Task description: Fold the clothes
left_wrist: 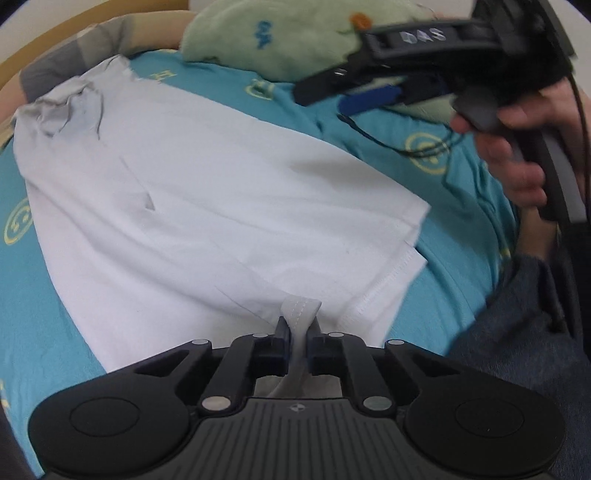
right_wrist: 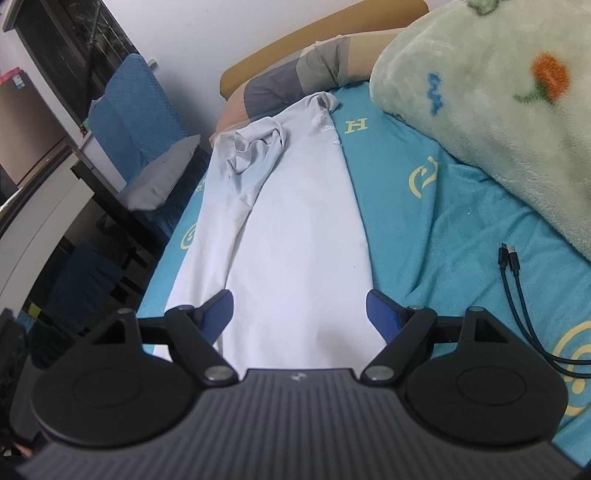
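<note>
left wrist view: left gripper (left_wrist: 298,334) at bottom centre, jaws clamped on a pinched-up bit of hem of the white shirt (left_wrist: 207,192). shirt lies spread on the teal bedsheet (left_wrist: 33,317), filling the middle of the frame, crumpled collar end at upper left, stitched hem corner at right centre. right gripper (left_wrist: 332,86) at upper right, blurred, held by a hand (left_wrist: 517,155), above the sheet past the shirt edge. green fleece blanket (left_wrist: 280,33) at top centre. right wrist view: right gripper (right_wrist: 300,314) at bottom centre, jaws wide apart, nothing between them, hovering over the near end of the white shirt (right_wrist: 295,221). shirt runs from bottom centre up to upper centre, bunched sleeve at upper left of it. black cables (right_wrist: 517,280) lie on the sheet at right, apart from the shirt. blanket (right_wrist: 498,110) at upper right.
</note>
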Demonstrator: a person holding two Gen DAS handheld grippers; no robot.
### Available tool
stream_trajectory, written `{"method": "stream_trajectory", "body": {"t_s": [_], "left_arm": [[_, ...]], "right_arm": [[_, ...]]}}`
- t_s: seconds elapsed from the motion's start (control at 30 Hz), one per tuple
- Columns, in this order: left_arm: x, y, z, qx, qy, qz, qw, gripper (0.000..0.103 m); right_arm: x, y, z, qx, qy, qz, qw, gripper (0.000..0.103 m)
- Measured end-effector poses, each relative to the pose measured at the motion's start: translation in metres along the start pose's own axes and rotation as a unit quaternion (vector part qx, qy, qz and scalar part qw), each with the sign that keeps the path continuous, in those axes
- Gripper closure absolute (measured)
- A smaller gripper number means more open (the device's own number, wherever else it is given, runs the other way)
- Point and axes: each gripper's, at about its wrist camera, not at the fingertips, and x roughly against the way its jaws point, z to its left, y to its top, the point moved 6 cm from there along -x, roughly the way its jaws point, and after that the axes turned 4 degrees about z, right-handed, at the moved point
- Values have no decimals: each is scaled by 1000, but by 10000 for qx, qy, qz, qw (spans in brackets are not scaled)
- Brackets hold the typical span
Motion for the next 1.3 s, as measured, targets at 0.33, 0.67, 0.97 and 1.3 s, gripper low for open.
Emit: {"method": "stream_trajectory", "body": {"t_s": [0.33,0.67,0.97,1.3], "left_arm": [[18,-8,-41,-629,273,726,9950,71],[54,-24,47,3015,409,245,9523,21],[27,-59,102,4764,340,348,8779,24],[25,-51,98,4828,-319,44,8751,46]], "right_arm": [[8,-13,-16,-551,359,242,9975,22],[8,-39,-53,-1675,517,679,9822,23],[-1,-57,-40,-1650,767,1130,9768,37],[-3,-71,-21,-1386,717,1430,9773,50]]}}
